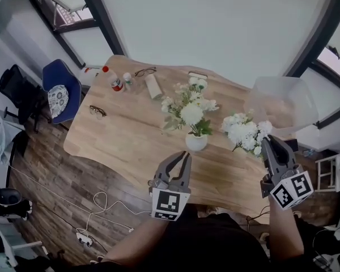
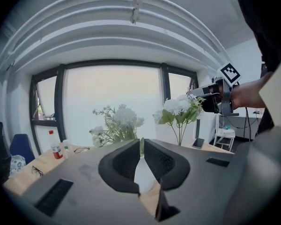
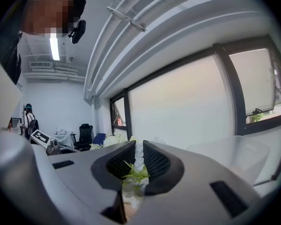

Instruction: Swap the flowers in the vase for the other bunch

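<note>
Both the left gripper [image 1: 185,158] and right gripper [image 1: 270,143] dark grey, black ribbed jaws, slotted bodies; each carries a white cube [image 1: 170,203] with black square markers. Person wears black top [image 1: 215,239].

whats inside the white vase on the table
A bunch of white flowers with green leaves stands in the white vase. Its opaque wall hides the stem ends and any water.
</note>
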The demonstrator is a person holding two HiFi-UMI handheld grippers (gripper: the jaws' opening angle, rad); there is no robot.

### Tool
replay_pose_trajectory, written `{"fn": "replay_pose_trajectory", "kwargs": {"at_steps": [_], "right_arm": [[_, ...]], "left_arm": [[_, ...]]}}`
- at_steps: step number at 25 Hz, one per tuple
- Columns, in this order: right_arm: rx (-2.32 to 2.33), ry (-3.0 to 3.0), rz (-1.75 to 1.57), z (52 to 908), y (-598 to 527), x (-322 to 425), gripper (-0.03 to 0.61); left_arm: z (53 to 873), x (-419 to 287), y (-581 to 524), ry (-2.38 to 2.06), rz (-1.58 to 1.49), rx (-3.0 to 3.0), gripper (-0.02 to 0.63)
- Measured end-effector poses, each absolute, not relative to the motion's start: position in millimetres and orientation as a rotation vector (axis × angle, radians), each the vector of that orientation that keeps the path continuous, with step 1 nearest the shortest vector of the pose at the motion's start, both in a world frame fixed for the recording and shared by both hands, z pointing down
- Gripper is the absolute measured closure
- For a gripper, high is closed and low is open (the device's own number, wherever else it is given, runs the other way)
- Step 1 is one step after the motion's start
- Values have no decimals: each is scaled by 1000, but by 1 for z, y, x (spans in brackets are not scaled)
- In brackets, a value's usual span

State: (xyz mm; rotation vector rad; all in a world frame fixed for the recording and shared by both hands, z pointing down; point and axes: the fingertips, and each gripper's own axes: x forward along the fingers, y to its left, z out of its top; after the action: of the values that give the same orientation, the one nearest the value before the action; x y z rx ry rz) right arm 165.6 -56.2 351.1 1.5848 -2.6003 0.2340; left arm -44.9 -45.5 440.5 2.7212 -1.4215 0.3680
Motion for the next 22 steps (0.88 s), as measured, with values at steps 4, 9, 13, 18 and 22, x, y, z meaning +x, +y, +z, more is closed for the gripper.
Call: {"fn": "replay_pose_trajectory", "kwargs": {"at_steps": [4, 9, 13, 18, 22], "right_arm": [[1645, -2521, 226, 349, -67, 157, 512], [1692, -2475, 240, 353, -73, 144, 512], [1707, -2449, 256, 359, -72, 146, 512], [1720, -2458, 250, 366, -84, 162, 512], [1692, -2498, 303, 383, -97, 167, 512]], "left_arm": [[446, -49, -66, -1329, 290, 2736, 604], [455, -45, -86, -1237, 266, 2754, 604], [460, -47, -99, -1234, 246, 2710, 604], [476, -38, -112, -1233, 225, 2691, 603], [489, -36, -122, -1284, 215, 2652, 525]]}}
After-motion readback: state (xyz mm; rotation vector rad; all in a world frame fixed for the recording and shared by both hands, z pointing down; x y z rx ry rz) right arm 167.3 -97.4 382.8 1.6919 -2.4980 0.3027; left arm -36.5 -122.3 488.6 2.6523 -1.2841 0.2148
